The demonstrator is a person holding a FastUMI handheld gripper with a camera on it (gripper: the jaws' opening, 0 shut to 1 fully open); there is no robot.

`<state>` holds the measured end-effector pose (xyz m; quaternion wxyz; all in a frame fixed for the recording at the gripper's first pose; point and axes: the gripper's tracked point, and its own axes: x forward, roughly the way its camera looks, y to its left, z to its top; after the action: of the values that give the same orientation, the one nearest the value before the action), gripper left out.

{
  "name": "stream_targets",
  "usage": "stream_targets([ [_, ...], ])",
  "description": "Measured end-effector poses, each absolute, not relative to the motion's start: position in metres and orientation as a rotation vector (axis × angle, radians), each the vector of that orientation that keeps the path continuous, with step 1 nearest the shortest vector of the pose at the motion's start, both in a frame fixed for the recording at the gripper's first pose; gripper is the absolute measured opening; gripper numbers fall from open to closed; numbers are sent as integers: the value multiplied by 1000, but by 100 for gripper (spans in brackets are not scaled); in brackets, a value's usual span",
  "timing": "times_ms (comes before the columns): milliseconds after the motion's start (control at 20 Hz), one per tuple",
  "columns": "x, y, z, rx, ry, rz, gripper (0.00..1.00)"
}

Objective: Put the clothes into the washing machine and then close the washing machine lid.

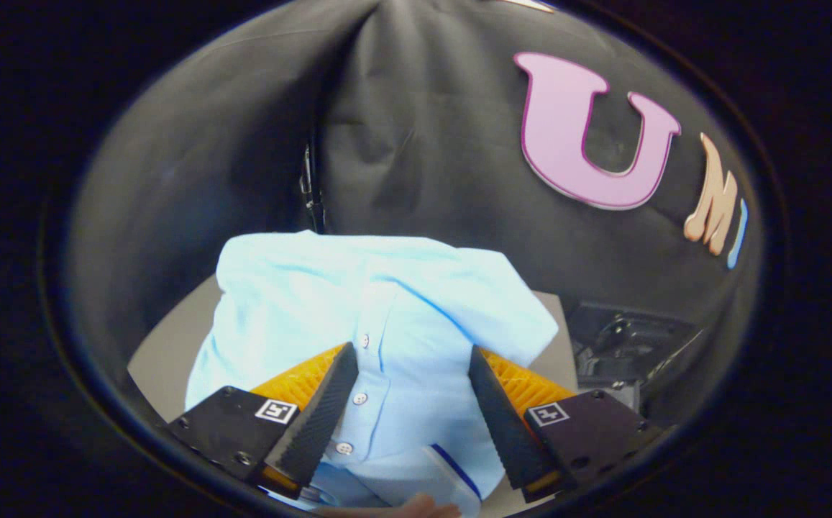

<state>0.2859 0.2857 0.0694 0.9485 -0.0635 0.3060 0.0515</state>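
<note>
A light blue button-up shirt [387,302] lies crumpled on a grey table [171,345], its button placket running toward me. My gripper [412,351] is open, low over the near part of the shirt. The placket and its white buttons sit between the two fingers, which stand wide apart with neither pressing on the cloth. The shirt's collar, edged with a dark blue stripe [451,467], lies close below the fingers. The rest of the shirt spreads out beyond the fingertips, toward the booth's cloth wall.
Dark hardware [624,345] stands just off the table's right edge. The black cloth wall rises right behind the table, with a zipper [309,191] running down it behind the shirt. A sliver of something skin-toned [419,508] shows below the collar.
</note>
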Motion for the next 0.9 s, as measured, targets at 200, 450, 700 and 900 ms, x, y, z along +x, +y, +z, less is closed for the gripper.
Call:
stream_targets([
  [200,285,288,63,-61,658,103,99],
  [450,284,288,67,-64,654,107,97],
  [700,280,306,67,-98,665,192,46],
  [900,269,296,69,-73,669,116,29],
])
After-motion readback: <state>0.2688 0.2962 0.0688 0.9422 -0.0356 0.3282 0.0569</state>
